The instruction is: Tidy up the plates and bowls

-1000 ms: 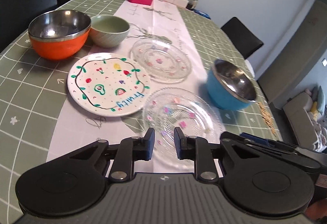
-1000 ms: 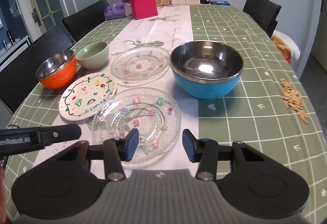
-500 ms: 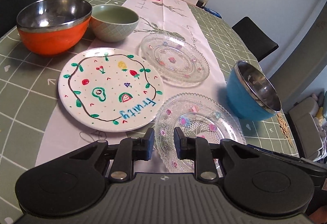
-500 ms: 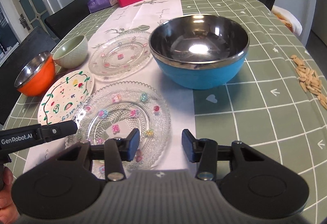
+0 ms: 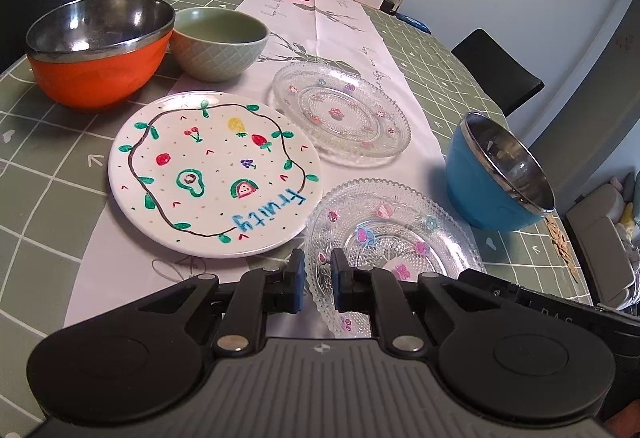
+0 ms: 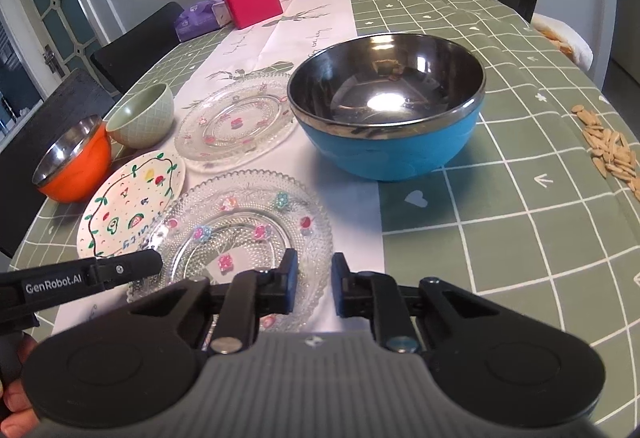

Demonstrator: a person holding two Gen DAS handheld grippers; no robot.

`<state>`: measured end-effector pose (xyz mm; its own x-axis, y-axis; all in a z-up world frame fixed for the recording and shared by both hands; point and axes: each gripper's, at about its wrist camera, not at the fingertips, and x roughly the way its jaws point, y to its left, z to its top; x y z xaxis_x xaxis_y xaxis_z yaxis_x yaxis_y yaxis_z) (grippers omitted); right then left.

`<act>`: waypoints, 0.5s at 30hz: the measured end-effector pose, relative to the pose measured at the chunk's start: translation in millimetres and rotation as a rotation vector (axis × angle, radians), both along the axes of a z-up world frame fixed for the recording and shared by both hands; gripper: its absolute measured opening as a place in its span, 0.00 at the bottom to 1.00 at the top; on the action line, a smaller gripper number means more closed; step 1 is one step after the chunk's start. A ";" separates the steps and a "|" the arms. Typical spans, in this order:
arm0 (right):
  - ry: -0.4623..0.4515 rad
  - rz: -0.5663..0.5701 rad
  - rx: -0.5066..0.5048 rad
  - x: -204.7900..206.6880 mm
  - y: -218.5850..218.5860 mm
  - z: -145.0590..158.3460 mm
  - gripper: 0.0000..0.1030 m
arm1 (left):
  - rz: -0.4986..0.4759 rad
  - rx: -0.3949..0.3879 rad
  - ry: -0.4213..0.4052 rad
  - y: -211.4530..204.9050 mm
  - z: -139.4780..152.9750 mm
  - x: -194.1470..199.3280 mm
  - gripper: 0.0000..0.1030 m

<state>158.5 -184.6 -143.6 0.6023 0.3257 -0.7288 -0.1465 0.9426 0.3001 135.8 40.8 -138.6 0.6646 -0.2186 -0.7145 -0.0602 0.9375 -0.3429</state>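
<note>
On painted plate [image 5: 214, 174]: "fruity"; left claw [image 6: 120, 272]: "GenRobot.AI"

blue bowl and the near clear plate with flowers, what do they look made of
Round blue bowl: looks like steel inside, mirror-bright with reflections and a metal rim; the smooth blue outside could be paint or plastic. Near clear flowered plate: probably pressed glass, see-through with beaded texture and a scalloped edge, though clear plastic can't be ruled out.

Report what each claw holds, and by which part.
Both grip the near glass plate by its near rim: left claw at its left side, right claw, jaws just closed, at its right.
</note>
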 end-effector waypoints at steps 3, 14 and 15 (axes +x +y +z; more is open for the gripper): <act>0.005 0.001 0.000 -4.5 -0.9 5.5 0.15 | -0.001 0.001 0.000 -0.5 6.0 -5.6 0.14; 0.025 0.015 -0.006 -54.4 -2.7 32.5 0.15 | 0.008 -0.003 0.023 0.1 29.5 -57.6 0.14; 0.030 0.016 -0.003 -61.3 -3.0 32.5 0.15 | 0.009 -0.002 0.030 0.5 30.5 -63.8 0.14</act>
